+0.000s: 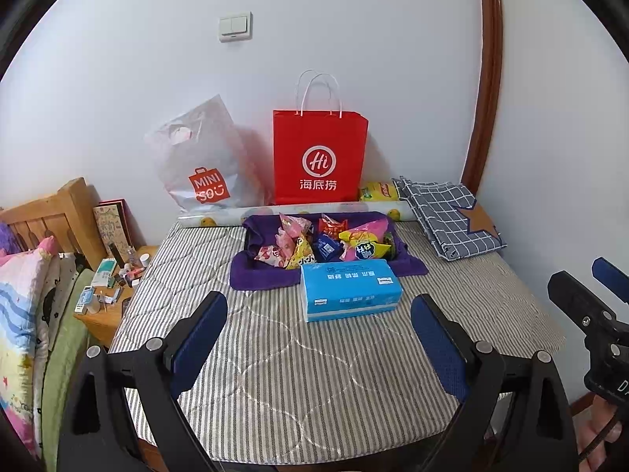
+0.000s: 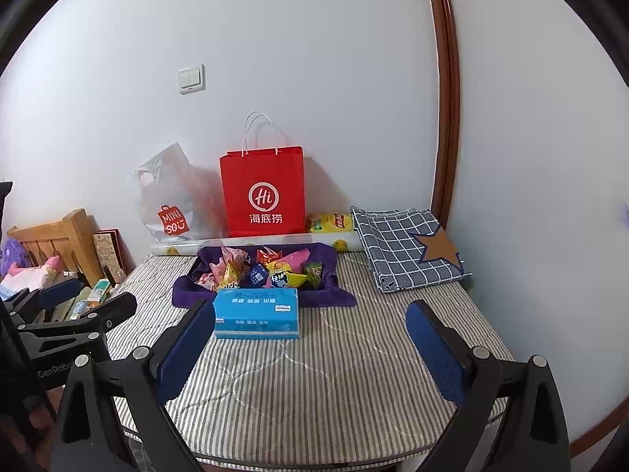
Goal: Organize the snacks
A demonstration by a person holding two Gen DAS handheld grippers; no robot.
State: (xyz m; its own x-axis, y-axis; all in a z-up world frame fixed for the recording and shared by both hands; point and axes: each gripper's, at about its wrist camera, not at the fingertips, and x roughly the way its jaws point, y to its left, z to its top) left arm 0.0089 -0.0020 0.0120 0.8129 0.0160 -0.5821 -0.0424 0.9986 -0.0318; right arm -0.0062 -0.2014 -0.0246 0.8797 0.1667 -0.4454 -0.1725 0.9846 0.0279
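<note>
Left wrist view: both claws, left gripper (image 1: 319,338) and right gripper (image 2: 310,344), are spread and empty; ahead, the snack packets (image 1: 318,246) look light and crinkly, so pinch a sealed edge.

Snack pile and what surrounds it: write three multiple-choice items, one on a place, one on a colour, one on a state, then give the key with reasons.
1. Where do the loose snack packets lie?
A. on the purple cloth
B. inside the red bag
C. on the checked fabric

2. What colour is the paper bag marked Hi?
A. blue
B. red
C. green

3. How do the left gripper and right gripper stand?
A. both shut on snacks
B. one open, one shut
C. both open, holding nothing

Key: 1 A, the packets sit heaped on the purple cloth behind the blue tissue pack. 2 B, its front is plain red. 3 C, each wrist view shows wide-spread fingers with only striped bedding between.
</note>
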